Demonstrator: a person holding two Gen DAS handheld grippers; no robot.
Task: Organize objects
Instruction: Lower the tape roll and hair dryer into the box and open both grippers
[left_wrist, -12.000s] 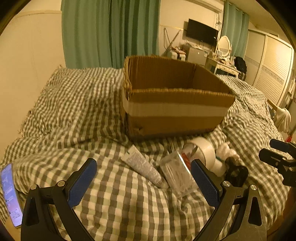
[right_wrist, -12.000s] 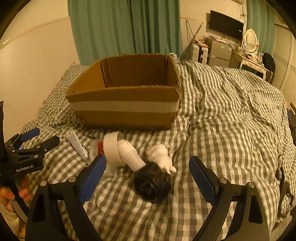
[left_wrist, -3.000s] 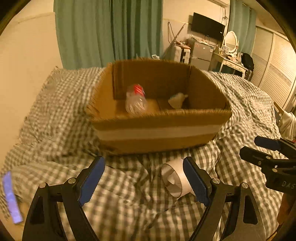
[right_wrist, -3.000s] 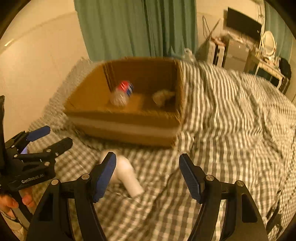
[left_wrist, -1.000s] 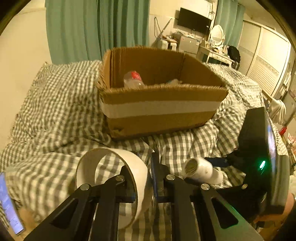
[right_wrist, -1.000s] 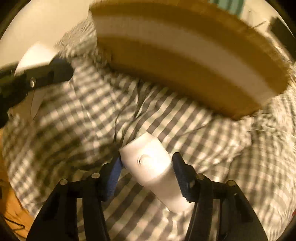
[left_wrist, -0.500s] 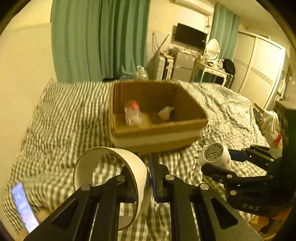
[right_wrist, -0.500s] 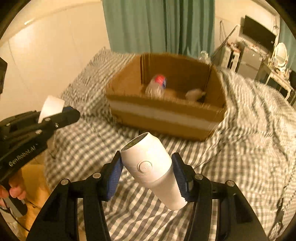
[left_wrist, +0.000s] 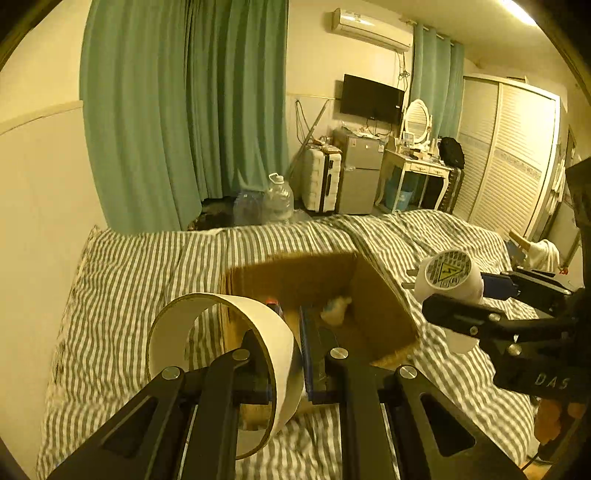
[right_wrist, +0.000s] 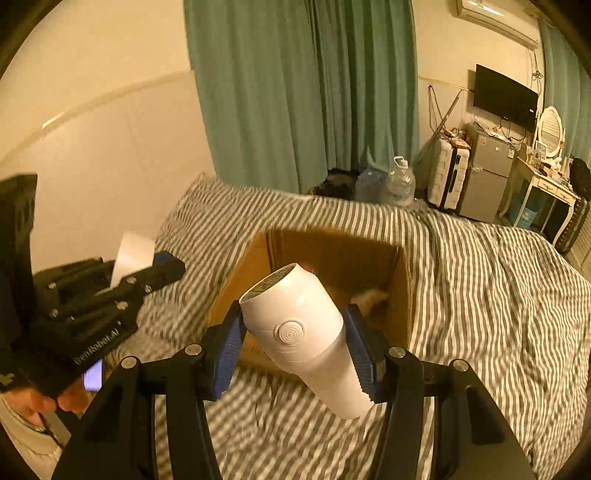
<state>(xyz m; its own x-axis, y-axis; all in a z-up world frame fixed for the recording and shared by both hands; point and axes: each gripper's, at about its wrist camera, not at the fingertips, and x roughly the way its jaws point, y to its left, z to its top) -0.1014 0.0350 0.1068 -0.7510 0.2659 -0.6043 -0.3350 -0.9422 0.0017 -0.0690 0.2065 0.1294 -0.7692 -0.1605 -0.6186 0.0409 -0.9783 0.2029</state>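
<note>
My left gripper (left_wrist: 286, 343) is shut on the wall of a wide white tape roll (left_wrist: 207, 321) and holds it in the air short of an open cardboard box (left_wrist: 384, 314) on the bed. My right gripper (right_wrist: 293, 332) is shut on a white cylindrical plug-in device (right_wrist: 303, 332), also raised in front of the box (right_wrist: 400, 295). The device shows in the left wrist view (left_wrist: 448, 277), the tape roll in the right wrist view (right_wrist: 133, 254). A small pale item (left_wrist: 334, 308) and a red-capped item lie in the box, blurred.
The box stands on a checked bedspread (left_wrist: 122, 280). Green curtains (left_wrist: 184, 110), water jugs (left_wrist: 277, 201), a suitcase, a small fridge and a dressing table (left_wrist: 413, 170) stand beyond the bed. A lit phone (right_wrist: 92, 374) lies at the left.
Both grippers have risen higher and moved toward the box with the tape roll and the white device still held. A second ago the right gripper was low over the bedspread.
</note>
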